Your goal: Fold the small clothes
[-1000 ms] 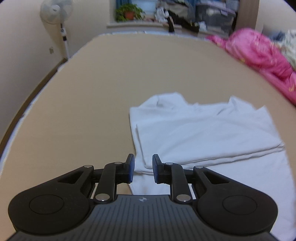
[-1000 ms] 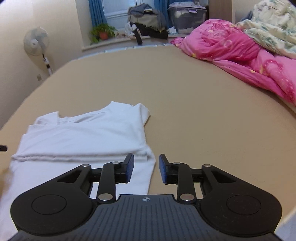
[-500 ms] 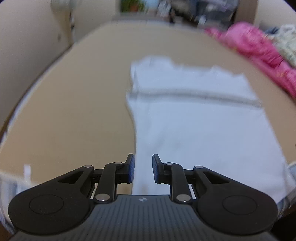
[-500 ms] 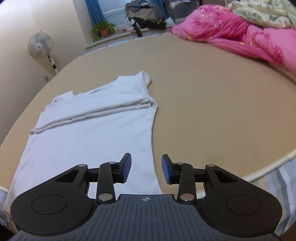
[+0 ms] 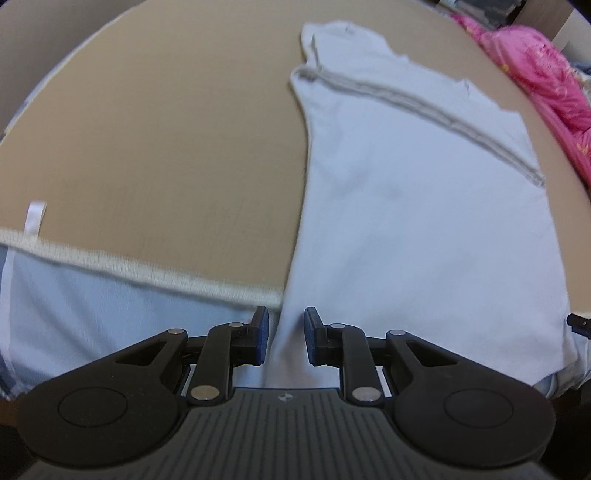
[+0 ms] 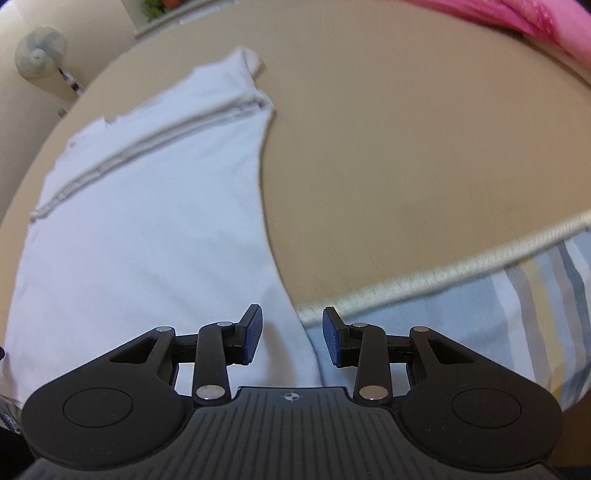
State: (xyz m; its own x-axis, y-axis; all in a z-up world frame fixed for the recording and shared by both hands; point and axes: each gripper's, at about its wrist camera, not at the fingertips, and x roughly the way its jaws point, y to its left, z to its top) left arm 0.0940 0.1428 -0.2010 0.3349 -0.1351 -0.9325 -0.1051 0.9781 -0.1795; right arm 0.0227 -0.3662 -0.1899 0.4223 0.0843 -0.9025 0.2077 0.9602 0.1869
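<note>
A white T-shirt (image 5: 406, 206) lies flat on the tan mattress (image 5: 166, 129), collar end far, with a grey fold line across its far part. Its near end hangs over the bed's piped edge (image 5: 147, 273). My left gripper (image 5: 282, 334) points steeply down over the shirt's near left corner, open with a narrow gap; the cloth's edge shows below the gap, not pinched. In the right wrist view my right gripper (image 6: 291, 336) hovers open over the near right corner of the shirt (image 6: 147, 221), where the cloth crosses the piping (image 6: 443, 269).
A pink duvet (image 5: 546, 74) is heaped along the bed's right side, also at the top of the right wrist view as a pink duvet (image 6: 535, 14). A standing fan (image 6: 38, 55) is by the far left wall. A white tag (image 5: 35, 218) sticks up at the mattress edge.
Both grippers pulled back from the shirt's folded far part to its near corners at the bed's edge and tipped downward. The right jaws widened slightly.
</note>
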